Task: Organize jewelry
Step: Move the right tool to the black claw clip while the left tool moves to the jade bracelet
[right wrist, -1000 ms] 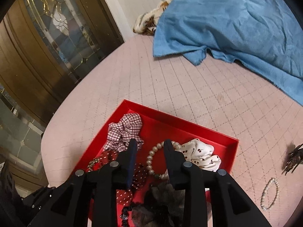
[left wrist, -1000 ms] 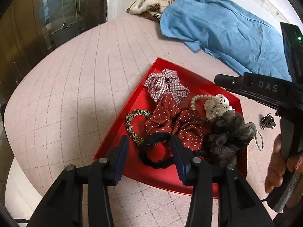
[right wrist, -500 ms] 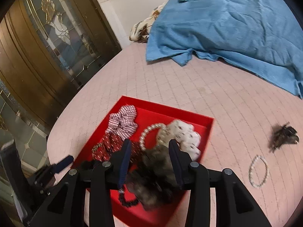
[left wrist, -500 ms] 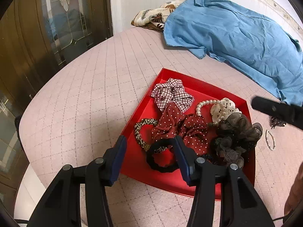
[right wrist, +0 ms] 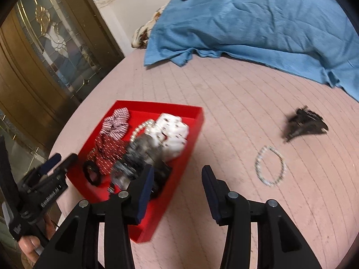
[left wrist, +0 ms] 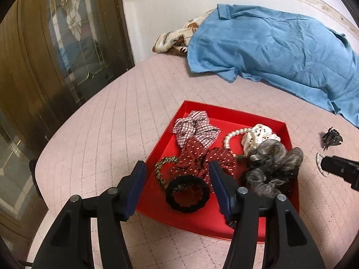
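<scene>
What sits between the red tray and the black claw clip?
Right wrist view: only bare pink quilt and the pearl bracelet, lying off the red tray, nearer the camera than the black claw clip.

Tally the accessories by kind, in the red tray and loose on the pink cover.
Fabric scrunchies: 4 (plaid, red dotted, white, grey)
Plain hair ties: 2 (black, leopard)
Pearl bracelets: 2 (in red tray, loose)
Claw clips: 1
Total: 9
</scene>
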The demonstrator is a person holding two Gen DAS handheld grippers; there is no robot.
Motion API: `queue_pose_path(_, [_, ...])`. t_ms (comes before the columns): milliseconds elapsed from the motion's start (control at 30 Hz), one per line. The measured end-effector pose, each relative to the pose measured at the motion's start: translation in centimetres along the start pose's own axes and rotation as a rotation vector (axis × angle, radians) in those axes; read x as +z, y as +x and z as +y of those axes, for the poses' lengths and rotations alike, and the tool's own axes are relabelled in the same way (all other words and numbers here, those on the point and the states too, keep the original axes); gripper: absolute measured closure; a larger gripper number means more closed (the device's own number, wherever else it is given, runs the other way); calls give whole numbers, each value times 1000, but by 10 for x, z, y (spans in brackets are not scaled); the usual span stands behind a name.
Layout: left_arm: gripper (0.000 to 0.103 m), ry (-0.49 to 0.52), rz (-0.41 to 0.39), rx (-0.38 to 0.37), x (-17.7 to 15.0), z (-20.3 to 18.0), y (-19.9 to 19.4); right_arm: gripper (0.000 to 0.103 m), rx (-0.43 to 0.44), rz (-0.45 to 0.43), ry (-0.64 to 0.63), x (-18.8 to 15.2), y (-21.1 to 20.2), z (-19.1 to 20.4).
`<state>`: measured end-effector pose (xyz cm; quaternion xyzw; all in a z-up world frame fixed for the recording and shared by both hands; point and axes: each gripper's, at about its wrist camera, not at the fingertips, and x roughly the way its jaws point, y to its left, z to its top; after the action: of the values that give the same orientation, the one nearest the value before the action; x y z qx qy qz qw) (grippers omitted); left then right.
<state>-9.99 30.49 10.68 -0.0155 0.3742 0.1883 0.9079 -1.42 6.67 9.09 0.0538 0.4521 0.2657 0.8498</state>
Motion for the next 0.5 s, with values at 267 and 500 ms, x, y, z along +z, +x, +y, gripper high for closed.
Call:
queue_pose_path(267, [44, 24, -24, -18, 1, -16, -4, 52, -37, -7, 29, -20, -17, -29])
queue_pose_path(500, [44, 24, -24, -38, 2, -27, -6, 51, -58, -18, 71, -30, -31, -52])
